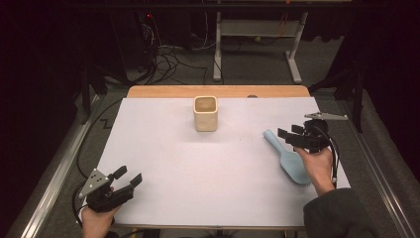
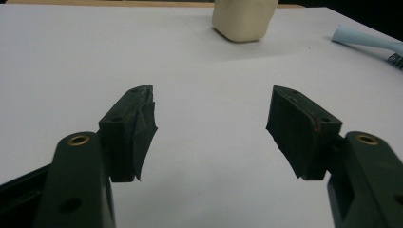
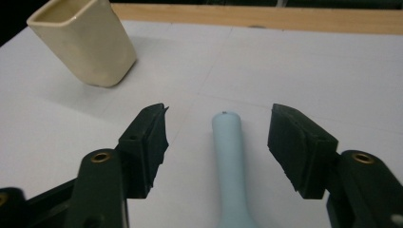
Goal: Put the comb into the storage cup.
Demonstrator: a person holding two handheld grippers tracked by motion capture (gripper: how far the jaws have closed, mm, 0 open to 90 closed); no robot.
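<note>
right hand-held gripper: we hold it over the pale blue brush, its jaws apart on either side of the handle and not pressing on it, seemingly lined up to take the handle.
left hand-held gripper: we keep it low at the near left corner of the surface, jaws apart with nothing between them, likely parked out of the way.
brush: it lies flat on the right side of the surface, handle pointing toward the far middle, bristle head nearest our right hand; the slim handle offers the easier hold.
cup: cream, square-mouthed, upright near the far edge, well apart from the brush; its open top suggests it is where the brush goes.
step: we judge the grasp not yet made.
</note>
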